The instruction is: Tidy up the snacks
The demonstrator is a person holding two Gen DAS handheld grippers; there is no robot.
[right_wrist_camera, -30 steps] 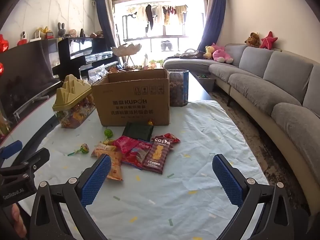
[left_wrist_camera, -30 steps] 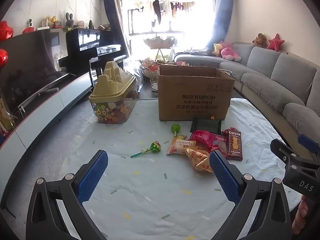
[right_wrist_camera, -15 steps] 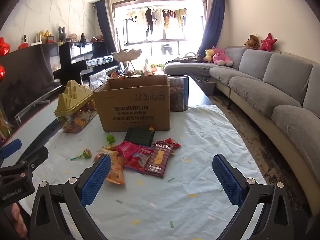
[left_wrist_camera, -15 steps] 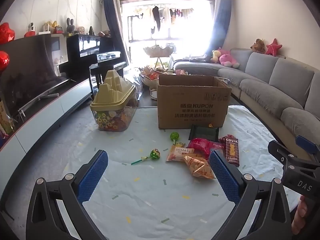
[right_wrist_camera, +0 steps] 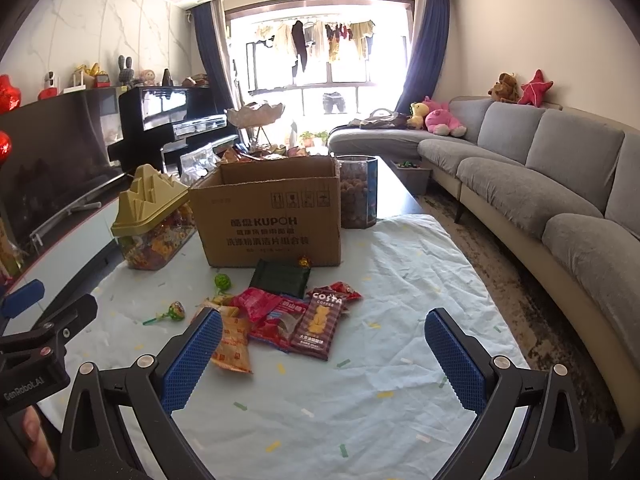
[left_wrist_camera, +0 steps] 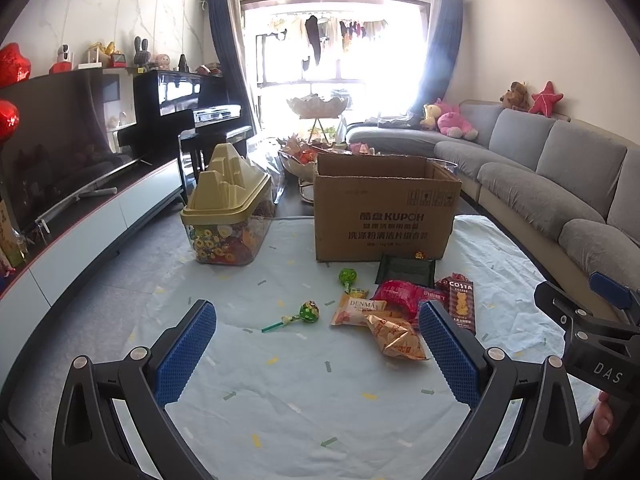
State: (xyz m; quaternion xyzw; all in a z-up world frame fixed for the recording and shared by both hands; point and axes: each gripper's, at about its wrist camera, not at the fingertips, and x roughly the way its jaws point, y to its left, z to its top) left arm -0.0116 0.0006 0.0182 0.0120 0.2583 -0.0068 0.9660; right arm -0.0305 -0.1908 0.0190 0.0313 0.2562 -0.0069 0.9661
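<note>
An open cardboard box (left_wrist_camera: 384,216) (right_wrist_camera: 272,224) stands on the light-blue tablecloth (left_wrist_camera: 280,380) (right_wrist_camera: 360,392). In front of it lie a brown Costa pack (left_wrist_camera: 461,305) (right_wrist_camera: 318,328), a red packet (left_wrist_camera: 398,294) (right_wrist_camera: 256,302), an orange snack bag (left_wrist_camera: 394,336) (right_wrist_camera: 234,346), a Denmark pack (left_wrist_camera: 356,311), a dark green pouch (left_wrist_camera: 406,269) (right_wrist_camera: 280,278) and two lollipops (left_wrist_camera: 306,312) (right_wrist_camera: 174,310). My left gripper (left_wrist_camera: 316,354) is open and empty, held above the cloth short of the snacks. My right gripper (right_wrist_camera: 324,362) is open and empty, just before the pile.
A clear candy tub with a gold mountain-shaped lid (left_wrist_camera: 226,216) (right_wrist_camera: 154,224) stands left of the box. A tall jar of snacks (right_wrist_camera: 358,190) stands behind the box on the right. A grey sofa (left_wrist_camera: 560,200) (right_wrist_camera: 540,184) runs along the right, a TV unit (left_wrist_camera: 80,216) along the left.
Both grippers have tilted up and drawn back slightly, so the box and snacks sit lower in the views. Both stay open and empty. No snack has moved.
</note>
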